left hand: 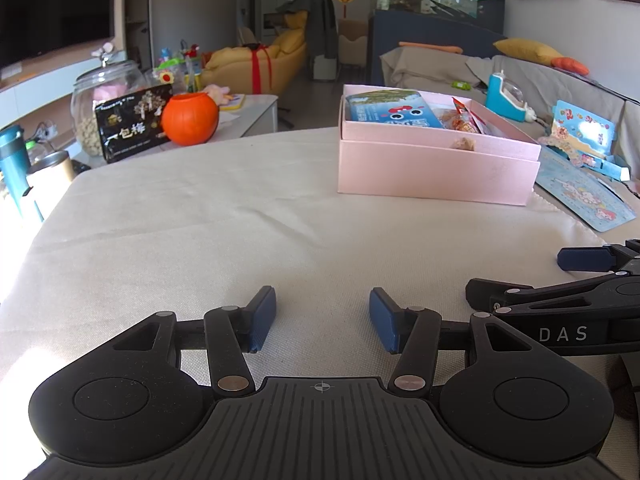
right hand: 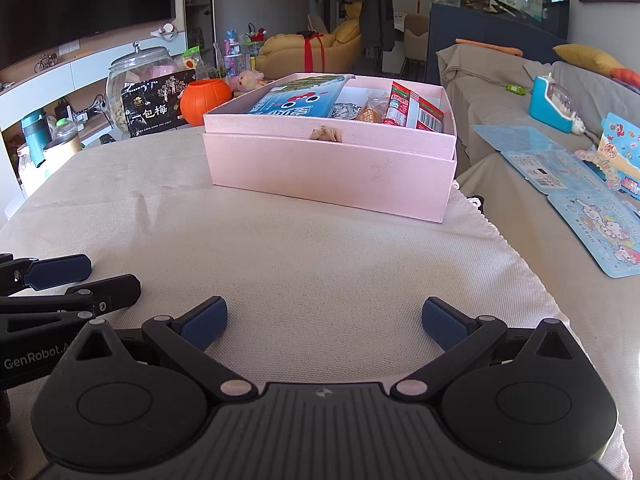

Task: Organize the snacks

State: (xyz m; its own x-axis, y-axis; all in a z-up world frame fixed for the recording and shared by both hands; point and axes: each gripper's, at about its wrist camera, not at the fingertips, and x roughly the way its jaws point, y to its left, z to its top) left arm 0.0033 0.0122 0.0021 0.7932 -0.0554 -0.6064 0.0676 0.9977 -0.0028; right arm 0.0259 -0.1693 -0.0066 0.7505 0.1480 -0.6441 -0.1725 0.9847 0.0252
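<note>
Pink box [right hand: 328, 168], orange pumpkin [right hand: 204, 100]

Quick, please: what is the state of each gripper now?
Left gripper: open, holding nothing.
Right gripper: open, holding nothing.

The left claw [left hand: 322, 318] is held low and level, its blue-padded fingers [left hand: 264, 318] spread apart with nothing between them. The right claw [right hand: 324, 322] sits just beside it, level too, jaws spread wider and empty.

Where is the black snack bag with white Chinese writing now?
The black snack bag stands beyond the far left edge of the table, leaning on the glass jar, just left of the orange pumpkin pot and the pink box.
</note>
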